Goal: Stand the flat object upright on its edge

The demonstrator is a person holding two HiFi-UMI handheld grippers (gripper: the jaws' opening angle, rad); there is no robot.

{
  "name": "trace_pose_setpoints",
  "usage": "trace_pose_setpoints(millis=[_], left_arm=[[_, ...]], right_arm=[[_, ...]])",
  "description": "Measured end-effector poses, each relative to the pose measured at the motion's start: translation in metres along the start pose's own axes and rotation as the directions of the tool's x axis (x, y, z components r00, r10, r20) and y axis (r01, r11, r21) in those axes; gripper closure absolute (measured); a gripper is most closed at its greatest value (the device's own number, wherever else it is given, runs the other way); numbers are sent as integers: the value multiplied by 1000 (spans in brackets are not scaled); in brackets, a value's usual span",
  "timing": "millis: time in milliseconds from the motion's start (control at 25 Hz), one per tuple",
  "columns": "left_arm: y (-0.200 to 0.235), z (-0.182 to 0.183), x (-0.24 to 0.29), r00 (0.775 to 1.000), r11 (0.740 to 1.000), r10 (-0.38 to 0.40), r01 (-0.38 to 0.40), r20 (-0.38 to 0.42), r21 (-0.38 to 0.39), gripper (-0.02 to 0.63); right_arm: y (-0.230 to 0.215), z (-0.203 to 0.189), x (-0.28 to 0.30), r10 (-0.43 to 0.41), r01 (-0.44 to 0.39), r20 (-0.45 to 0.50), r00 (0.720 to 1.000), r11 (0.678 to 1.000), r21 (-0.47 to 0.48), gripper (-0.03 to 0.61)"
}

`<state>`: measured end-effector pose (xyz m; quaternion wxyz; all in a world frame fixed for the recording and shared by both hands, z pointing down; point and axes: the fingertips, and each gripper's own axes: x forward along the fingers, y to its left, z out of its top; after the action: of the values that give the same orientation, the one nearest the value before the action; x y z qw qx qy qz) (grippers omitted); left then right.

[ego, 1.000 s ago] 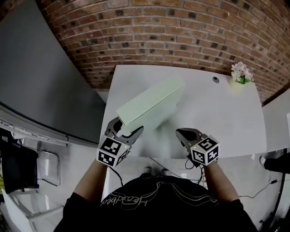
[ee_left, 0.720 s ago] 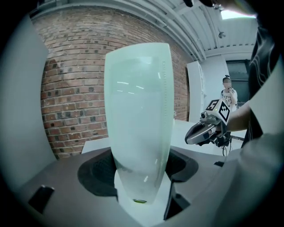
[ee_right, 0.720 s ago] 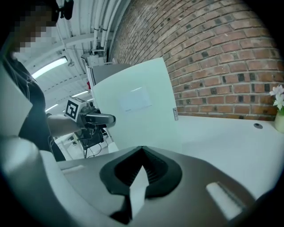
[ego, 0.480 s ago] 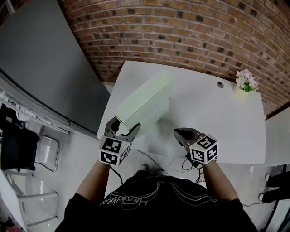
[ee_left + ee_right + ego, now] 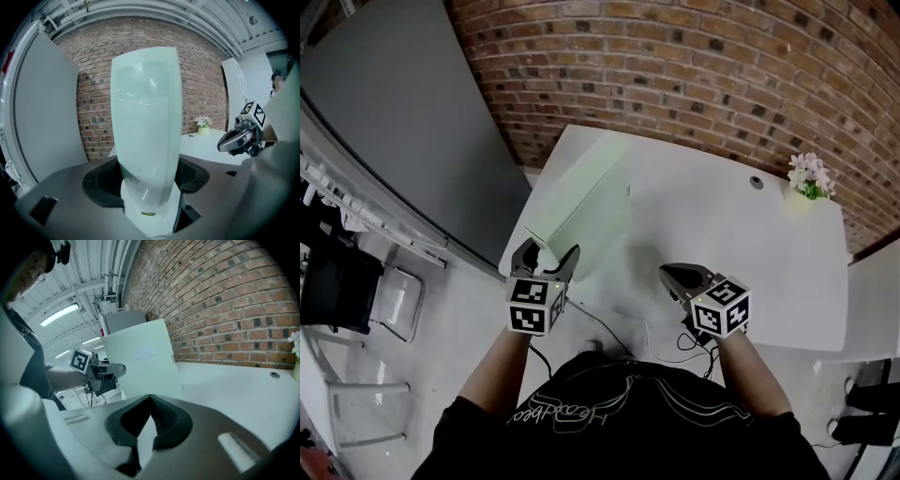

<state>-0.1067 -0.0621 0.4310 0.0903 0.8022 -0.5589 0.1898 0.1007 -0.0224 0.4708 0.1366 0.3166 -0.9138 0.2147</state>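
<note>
The flat object is a pale green box. It stands steeply up on a long edge at the left side of the white table. My left gripper is shut on its near end, and in the left gripper view the box rises between the jaws. Its broad face fills the middle of the right gripper view, with the left gripper at its left edge. My right gripper hovers at the table's near edge, shut and empty, well to the right of the box.
A small pot of pale flowers stands at the table's far right corner, near a round cable hole. A brick wall runs behind the table. A grey panel and a chair are to the left. Cables lie under the near edge.
The box has tipped from a low slant to nearly upright and shifted left with my left gripper. The right gripper has stayed in place.
</note>
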Motion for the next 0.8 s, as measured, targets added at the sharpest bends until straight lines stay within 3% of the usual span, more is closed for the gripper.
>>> trace_pose_setpoints(millis=[480, 800], left_arm=[[-6, 1, 5, 990, 988, 137, -138, -22, -64, 307], [1, 12, 29, 983, 979, 181, -181, -17, -95, 307]], right_arm=[[-7, -8, -17, -22, 23, -22, 1000, 999, 42, 574], [-18, -4, -14, -48, 51, -41, 998, 997, 51, 574]])
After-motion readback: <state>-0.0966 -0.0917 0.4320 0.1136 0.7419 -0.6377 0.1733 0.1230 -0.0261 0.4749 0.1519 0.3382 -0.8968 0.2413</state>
